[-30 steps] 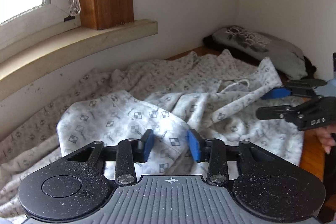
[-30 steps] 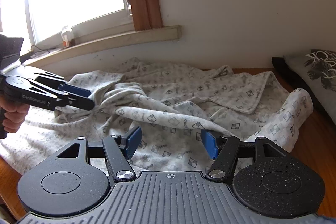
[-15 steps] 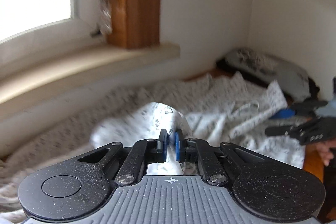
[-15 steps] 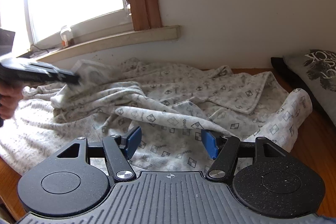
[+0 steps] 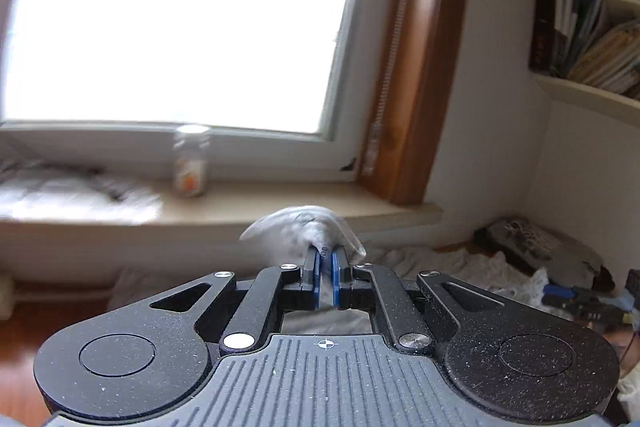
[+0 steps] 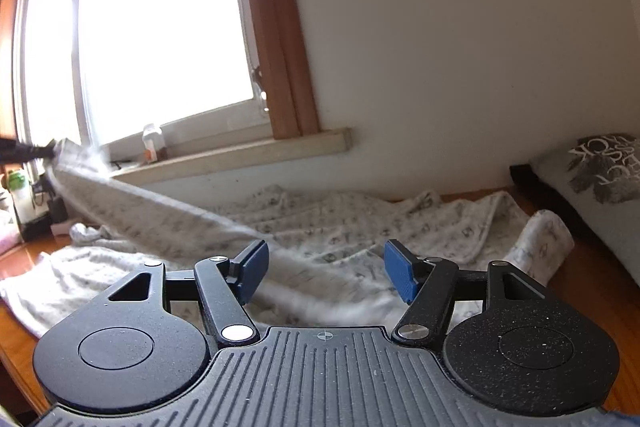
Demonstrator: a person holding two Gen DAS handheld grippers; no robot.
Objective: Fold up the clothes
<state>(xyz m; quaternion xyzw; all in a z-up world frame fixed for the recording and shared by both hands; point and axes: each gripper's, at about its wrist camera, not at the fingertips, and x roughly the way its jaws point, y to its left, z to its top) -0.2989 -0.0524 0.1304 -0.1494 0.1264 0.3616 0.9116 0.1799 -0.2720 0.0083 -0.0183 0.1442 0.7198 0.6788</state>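
Patterned white garment [image 6: 360, 223], printed with small grey square motifs, lies rumpled on a wooden surface [image 6: 580, 279] below a window sill [image 6: 240, 157]; one part of it is lifted off the pile and stretches as a taut band up toward the left edge of the right wrist view. Left gripper [image 5: 326, 267]: blue pads pressed nearly together, pinching a bunched fold of the garment [image 5: 304, 227], which bulges blurred above the fingertips at the height of the sill. In the right wrist view this gripper [image 6: 24, 151] appears as a dark tip at the far left, at the raised end of the cloth band. Right gripper [image 6: 326, 275]: jaws spread wide, blue pads well apart, nothing between them; it hangs just above the near part of the garment. In the left wrist view the right gripper [image 5: 580, 303] shows blurred at the right edge, near the cloth. Background: bright window [image 5: 180, 19] with a wooden frame [image 5: 424, 67]; a small bottle [image 5: 190, 163] upright on the sill; books on a shelf [image 5: 592, 43] at upper right; a grey printed item [image 6: 600, 179] resting on the surface to the right, apart from the garment.
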